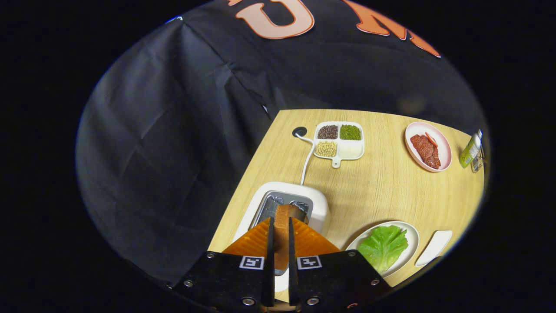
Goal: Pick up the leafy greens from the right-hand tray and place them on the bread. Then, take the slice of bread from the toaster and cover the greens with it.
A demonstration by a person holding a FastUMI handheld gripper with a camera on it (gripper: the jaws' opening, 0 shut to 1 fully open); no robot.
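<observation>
Gripper (281, 237) closed on bread slice (282, 226), both fingers pressing, directly above toaster (319, 204) slot. Leafy greens (383, 247) on plate (412, 237) beside toaster, on desk (382, 187).

**Colours on the tabletop**

The tabletop (382, 191) is pale wood with fine grain lines. The toaster (319, 204) is white with a silvery top, and the bread slice (282, 226) in it is golden brown. The fingers (260, 239) are orange and ribbed, on black mounts carrying black-and-white square markers. The lettuce leaf (383, 246) is bright green on a white plate (412, 237). The divided tray (352, 150) is white, holding dark brown, green and beige grains. The meat (425, 151) is red on a pink plate (443, 150). The bottle (470, 150) is yellow-green.
</observation>
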